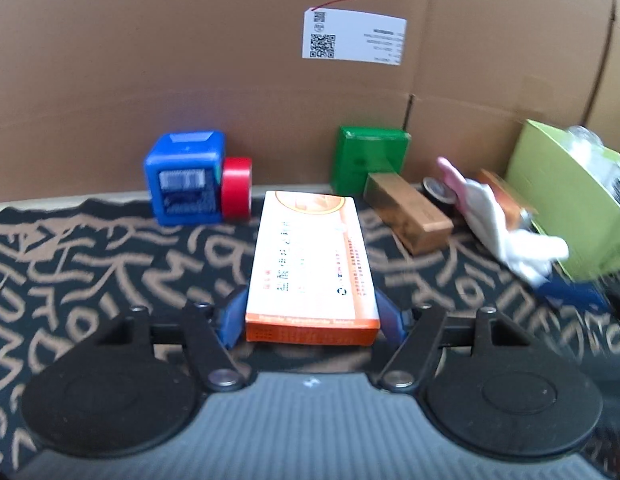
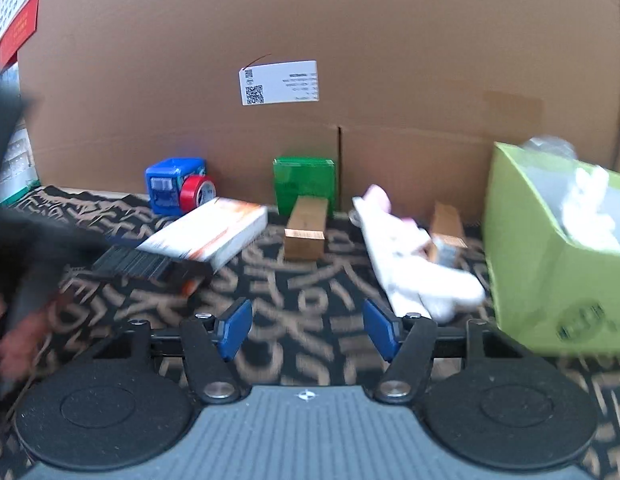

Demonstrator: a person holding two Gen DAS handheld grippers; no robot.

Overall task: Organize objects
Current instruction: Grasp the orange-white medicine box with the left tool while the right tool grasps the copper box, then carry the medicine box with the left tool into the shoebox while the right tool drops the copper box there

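The left claw point(image 1: 312, 316) is clamped on the near end of the orange-and-white medicine box point(image 1: 312, 264), which lies on the patterned tabletop point(image 1: 90, 264) (blue cube point(image 1: 185, 178) behind it), while the right claw point(image 2: 308, 330) hangs released over bare cloth beside the white glove point(image 2: 410, 264).

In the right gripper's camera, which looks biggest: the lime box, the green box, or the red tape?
1. lime box, though it is nearest the camera
2. green box
3. red tape
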